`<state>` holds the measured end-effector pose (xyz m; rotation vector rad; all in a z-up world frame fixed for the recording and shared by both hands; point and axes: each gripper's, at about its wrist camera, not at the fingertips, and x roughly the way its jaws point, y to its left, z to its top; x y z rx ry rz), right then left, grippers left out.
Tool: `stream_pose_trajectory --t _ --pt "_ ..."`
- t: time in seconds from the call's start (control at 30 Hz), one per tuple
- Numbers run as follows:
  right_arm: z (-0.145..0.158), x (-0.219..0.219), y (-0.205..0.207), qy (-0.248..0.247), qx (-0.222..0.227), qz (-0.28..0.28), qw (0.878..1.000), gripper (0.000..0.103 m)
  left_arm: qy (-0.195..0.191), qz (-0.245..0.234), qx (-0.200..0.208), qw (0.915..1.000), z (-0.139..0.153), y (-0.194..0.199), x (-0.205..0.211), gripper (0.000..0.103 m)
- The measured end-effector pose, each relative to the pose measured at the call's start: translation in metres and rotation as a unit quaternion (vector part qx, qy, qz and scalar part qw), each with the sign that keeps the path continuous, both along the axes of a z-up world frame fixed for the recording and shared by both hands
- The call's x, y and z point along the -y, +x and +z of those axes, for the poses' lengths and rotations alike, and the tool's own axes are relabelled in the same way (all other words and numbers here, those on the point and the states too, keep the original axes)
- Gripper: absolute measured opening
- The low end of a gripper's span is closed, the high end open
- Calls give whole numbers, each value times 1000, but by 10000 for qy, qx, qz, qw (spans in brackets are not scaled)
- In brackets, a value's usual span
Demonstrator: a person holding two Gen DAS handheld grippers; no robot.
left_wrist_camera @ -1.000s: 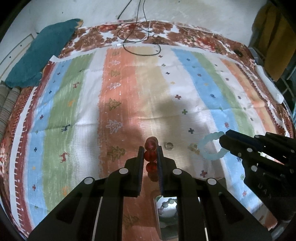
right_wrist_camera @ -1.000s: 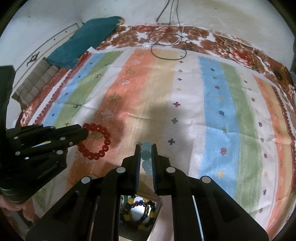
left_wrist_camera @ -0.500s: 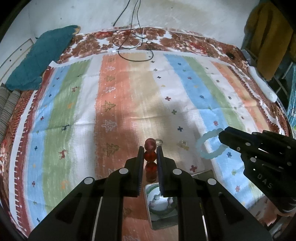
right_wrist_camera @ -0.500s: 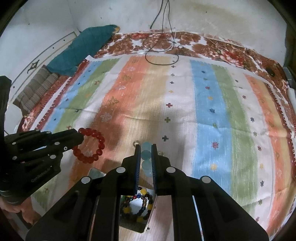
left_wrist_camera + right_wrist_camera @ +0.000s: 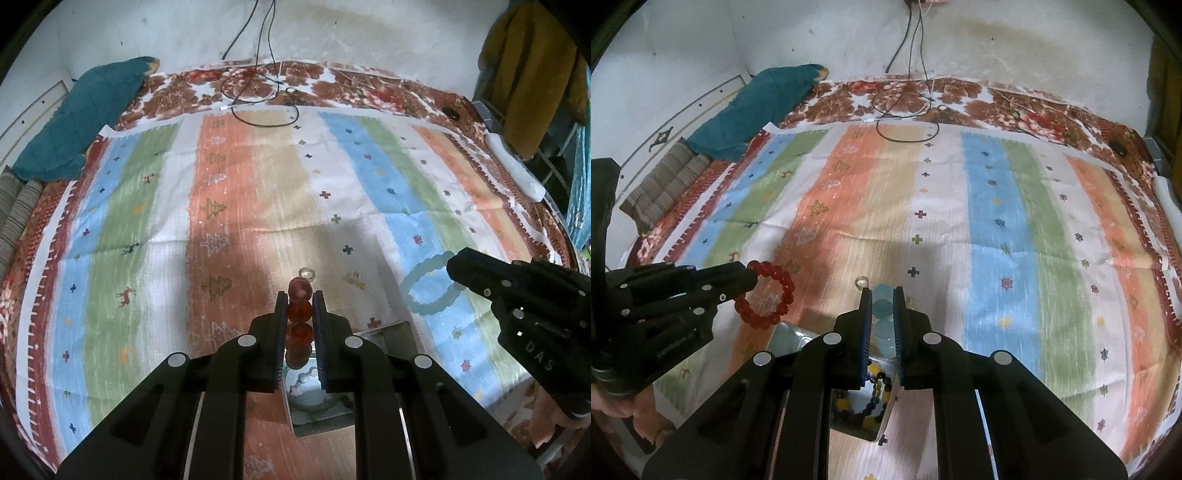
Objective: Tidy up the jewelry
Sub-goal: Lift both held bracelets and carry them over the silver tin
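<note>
My left gripper (image 5: 299,306) is shut on a red bead bracelet (image 5: 300,310), held in the air; the right wrist view shows the bracelet as a full ring (image 5: 767,299) hanging from that gripper (image 5: 751,282). My right gripper (image 5: 882,306) is shut on a pale blue bead bracelet (image 5: 882,310), which the left wrist view shows as a loop (image 5: 430,282). An open metal jewelry box (image 5: 321,395) lies on the striped cloth below both grippers. One compartment holds a pale bead bracelet (image 5: 308,387), another a yellow and dark bead bracelet (image 5: 864,398).
Two small clear rings (image 5: 307,273) (image 5: 352,276) lie on the cloth just beyond the box. A teal pillow (image 5: 81,118) lies at the far left. Black cables (image 5: 258,96) coil at the far edge of the bed. Yellow clothing (image 5: 528,74) hangs at the right.
Both grippers have risen and drawn back with their bracelets still held. The box and the cloth now look farther below, and more of the wall shows.
</note>
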<state>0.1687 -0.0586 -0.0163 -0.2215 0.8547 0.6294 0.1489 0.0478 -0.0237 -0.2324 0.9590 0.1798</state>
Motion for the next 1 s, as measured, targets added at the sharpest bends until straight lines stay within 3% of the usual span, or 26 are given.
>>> stream_pose_trajectory --t 1.0 --pt "1 17 -60 163 116 392 9990 12 -32 -226 321 9992 12 -52 25 13"
